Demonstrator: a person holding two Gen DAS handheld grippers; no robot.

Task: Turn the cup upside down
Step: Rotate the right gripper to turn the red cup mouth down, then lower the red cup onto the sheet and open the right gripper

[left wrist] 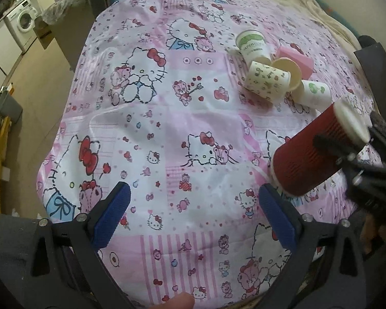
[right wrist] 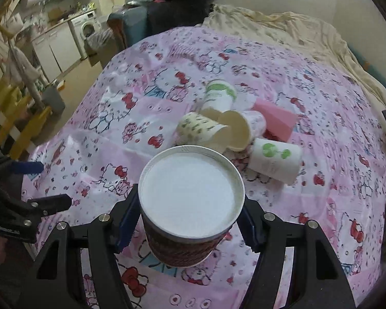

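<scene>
Pink cartoon-cat bedding (left wrist: 172, 128) is spread over a bed, with a kitchen corner and a washing machine (left wrist: 23, 23) seen at about 10 o'clock in the left wrist view. At 6 o'clock in that view the left hand-held gripper (left wrist: 193, 216) is held above the bedding with its blue pads spread apart and nothing between them. Towards 1 o'clock a cluster of pale paper cups (left wrist: 270, 77) is lying tipped over against a pink block (left wrist: 297, 58). At 3 o'clock the red ribbed cup (left wrist: 314, 154) is clamped by the right hand-held gripper (left wrist: 347, 152), tilted with its white base raised and its mouth turned down towards the bedding. From the right wrist view the cup (right wrist: 191, 198) is seen base-first, held between the two blue pads of the right hand-held gripper (right wrist: 190, 221).

The turn is judged to be well under way but not finished: the cup is lifted and partly inverted, and it is not yet stood mouth-down and released.
</scene>
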